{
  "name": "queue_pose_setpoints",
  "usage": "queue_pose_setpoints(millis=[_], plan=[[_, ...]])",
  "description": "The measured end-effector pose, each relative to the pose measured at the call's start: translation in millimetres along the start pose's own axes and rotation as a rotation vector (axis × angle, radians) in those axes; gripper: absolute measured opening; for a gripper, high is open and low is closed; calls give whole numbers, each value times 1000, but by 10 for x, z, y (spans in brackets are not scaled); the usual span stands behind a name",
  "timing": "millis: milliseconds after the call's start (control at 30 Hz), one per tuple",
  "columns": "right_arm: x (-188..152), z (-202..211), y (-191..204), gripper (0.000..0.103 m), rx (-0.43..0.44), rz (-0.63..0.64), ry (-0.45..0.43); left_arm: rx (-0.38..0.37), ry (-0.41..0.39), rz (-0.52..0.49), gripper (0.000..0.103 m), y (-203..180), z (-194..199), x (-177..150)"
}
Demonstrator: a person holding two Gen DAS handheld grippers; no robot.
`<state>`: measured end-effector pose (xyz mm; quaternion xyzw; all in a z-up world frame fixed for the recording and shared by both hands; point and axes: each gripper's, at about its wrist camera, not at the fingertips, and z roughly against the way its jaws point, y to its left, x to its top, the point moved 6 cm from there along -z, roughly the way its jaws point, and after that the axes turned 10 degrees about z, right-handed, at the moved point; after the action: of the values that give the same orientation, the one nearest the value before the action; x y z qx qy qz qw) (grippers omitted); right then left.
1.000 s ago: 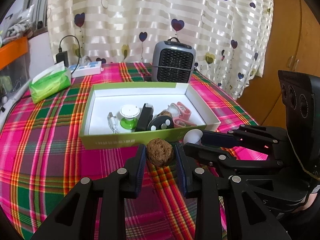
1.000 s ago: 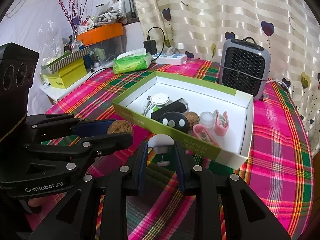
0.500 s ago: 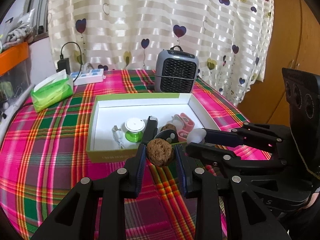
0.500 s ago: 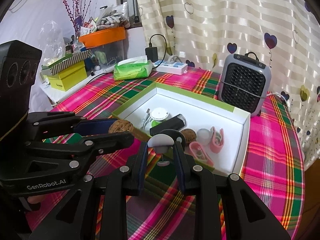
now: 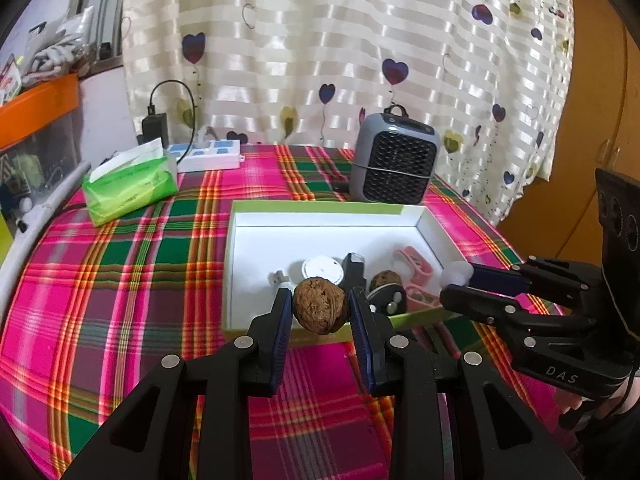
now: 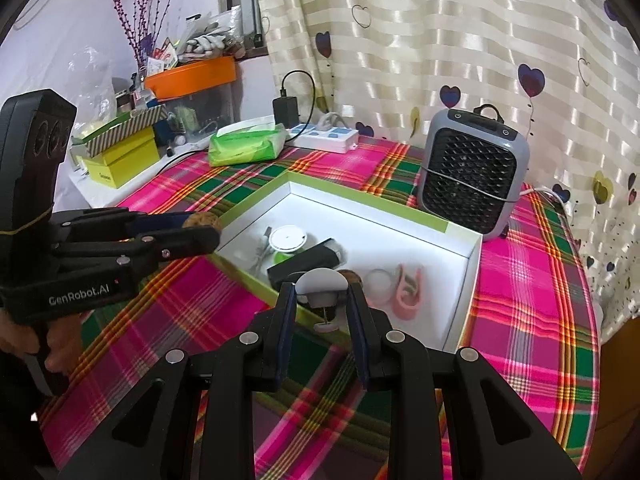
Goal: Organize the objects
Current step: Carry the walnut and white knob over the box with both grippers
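My left gripper point(image 5: 320, 308) is shut on a brown walnut point(image 5: 319, 305), held above the near edge of the green-rimmed white box point(image 5: 256, 216). My right gripper point(image 6: 322, 295) is shut on a small white mushroom-shaped hook point(image 6: 323, 285), also over the box's near rim point(image 6: 256, 204). Inside the box lie a white round disc point(image 5: 322, 269), a black bar point(image 5: 354, 268), a second walnut point(image 5: 385, 279), a black oval piece point(image 5: 389, 299) and pink clips point(image 5: 414, 262). Each gripper shows in the other's view: the right gripper point(image 5: 456, 276) and the left gripper point(image 6: 200, 222).
A grey fan heater point(image 5: 394, 160) stands behind the box. A green tissue pack point(image 5: 130, 186) and a white power strip point(image 5: 208, 154) lie at the back left. Boxes and an orange tray point(image 6: 192, 74) crowd a side shelf. A plaid cloth point(image 5: 120, 280) covers the table.
Both grippers have drawn back and up from the box with their loads, so the box now sits farther off and more to the right in the left wrist view.
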<state>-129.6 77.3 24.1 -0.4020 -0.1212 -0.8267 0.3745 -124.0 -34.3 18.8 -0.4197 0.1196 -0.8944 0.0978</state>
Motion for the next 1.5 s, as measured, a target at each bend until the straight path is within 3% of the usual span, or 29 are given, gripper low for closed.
queue_pose_setpoints(millis=[400, 1500], plan=[[17, -138, -132, 27, -11, -4, 21, 20, -3, -10, 27, 31, -147, 89], [21, -505, -314, 27, -18, -31, 69, 48, 104, -64, 27, 13, -616, -70]])
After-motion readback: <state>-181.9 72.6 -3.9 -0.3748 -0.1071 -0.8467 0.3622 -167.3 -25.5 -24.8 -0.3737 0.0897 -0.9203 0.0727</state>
